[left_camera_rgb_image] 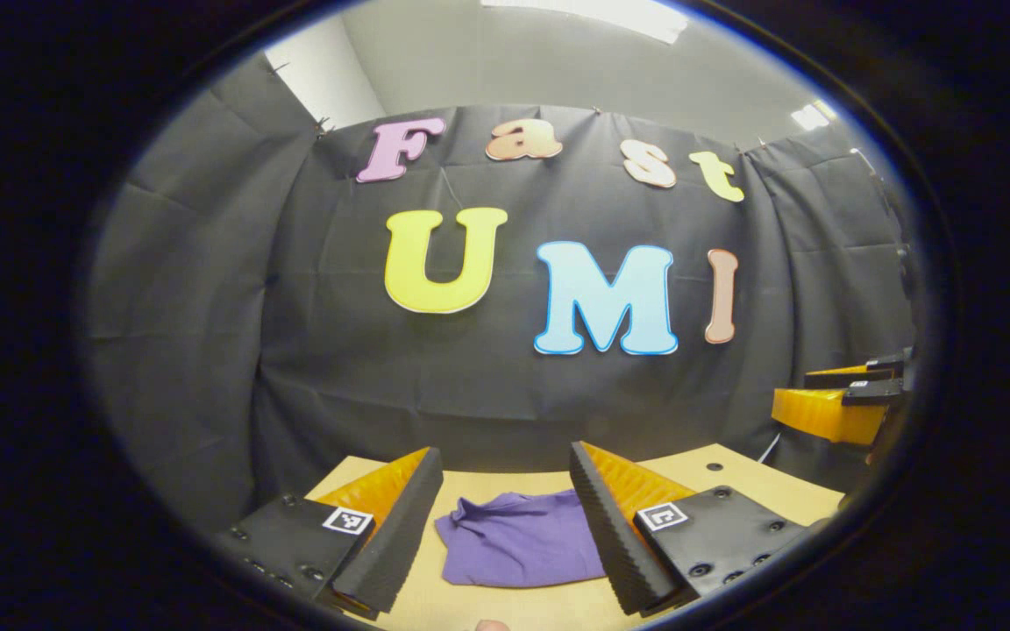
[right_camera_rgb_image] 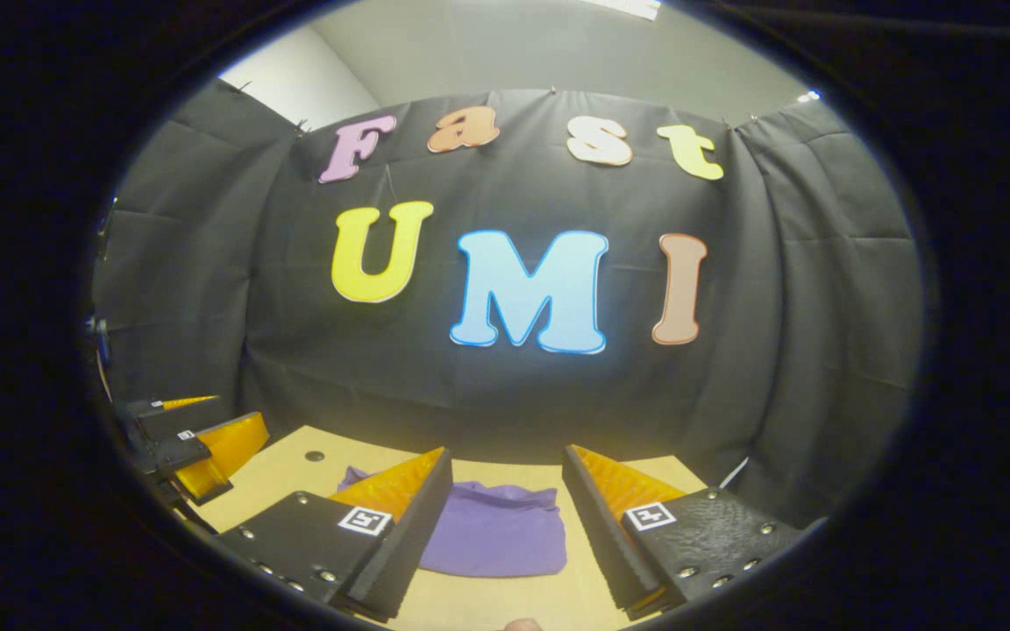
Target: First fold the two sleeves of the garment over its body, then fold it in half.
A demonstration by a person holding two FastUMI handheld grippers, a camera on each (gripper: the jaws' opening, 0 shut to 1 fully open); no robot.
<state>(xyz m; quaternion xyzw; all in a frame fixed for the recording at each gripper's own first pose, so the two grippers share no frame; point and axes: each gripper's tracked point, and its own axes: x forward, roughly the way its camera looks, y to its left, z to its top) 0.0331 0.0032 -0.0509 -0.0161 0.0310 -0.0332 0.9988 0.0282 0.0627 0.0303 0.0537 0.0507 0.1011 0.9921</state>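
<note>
Apparently idle, the left gripper (left_camera_rgb_image: 505, 517) hung above the table with its two black-padded fingers spread wide and nothing between them, one pad (left_camera_rgb_image: 400, 530) to each side of the purple garment (left_camera_rgb_image: 518, 539) lying beyond them on the wooden table (left_camera_rgb_image: 733, 469). The right gripper (right_camera_rgb_image: 505, 517) was likewise released, its fingers (right_camera_rgb_image: 601, 517) parted and holding nothing, framing the same garment (right_camera_rgb_image: 496, 530) in the right gripper view. The garment lay as a compact, roughly rectangular bundle flat on the tabletop (right_camera_rgb_image: 295, 464), apart from both grippers, its longer side running across the table, parallel to the black cloth wall (left_camera_rgb_image: 470, 368) behind; a rumpled, gathered edge faced that wall, while the smoother edge faced the grippers. Off at the right edge of the left gripper view the other gripper's orange fingers showed, well apart from the cloth.
</note>
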